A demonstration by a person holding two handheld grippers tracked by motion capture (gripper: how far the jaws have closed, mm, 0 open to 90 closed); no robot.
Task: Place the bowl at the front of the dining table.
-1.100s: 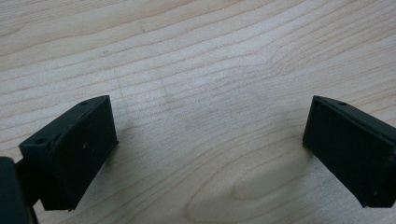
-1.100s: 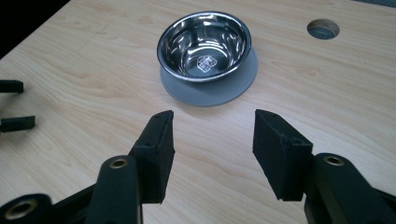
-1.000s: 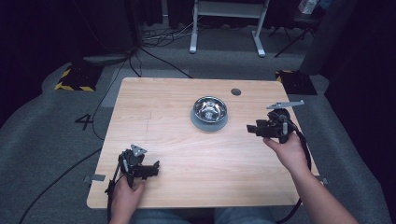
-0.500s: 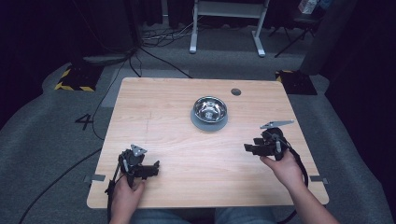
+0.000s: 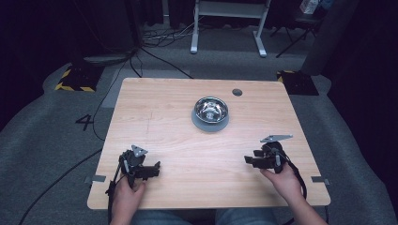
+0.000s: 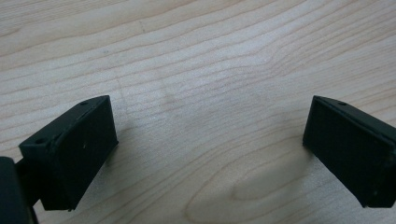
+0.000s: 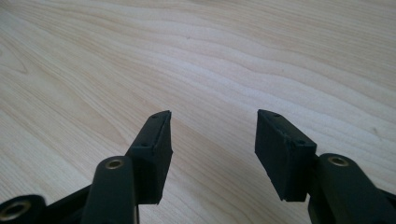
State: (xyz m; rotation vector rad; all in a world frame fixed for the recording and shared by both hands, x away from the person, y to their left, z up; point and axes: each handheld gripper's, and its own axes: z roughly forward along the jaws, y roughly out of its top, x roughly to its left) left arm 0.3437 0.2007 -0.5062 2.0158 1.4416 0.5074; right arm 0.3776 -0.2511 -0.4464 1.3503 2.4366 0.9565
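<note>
My left gripper [image 5: 155,167] rests low at the front left of the wooden table [image 5: 164,112], held by a hand, its jaws pointing right. In the left gripper view that same left gripper [image 6: 210,140] stands open wide over bare wood. My right gripper [image 5: 247,160] sits at the front right, just above the tabletop, jaws pointing left. The right gripper [image 7: 212,135] in its own view is open with nothing between its fingers. A steel bowl [image 5: 211,112] on a grey base stands at the middle rear of the table, far from both grippers.
A small dark round hole [image 5: 237,92] lies in the tabletop behind the bowl. Cables, a white stand's legs [image 5: 225,28] and a floor mark "4" [image 5: 84,122] lie beyond the table's edges. Wide bare wood separates the two grippers.
My right gripper has come down and toward the table's front edge, from beside the bowl's right to the front right. The left gripper has stayed put.
</note>
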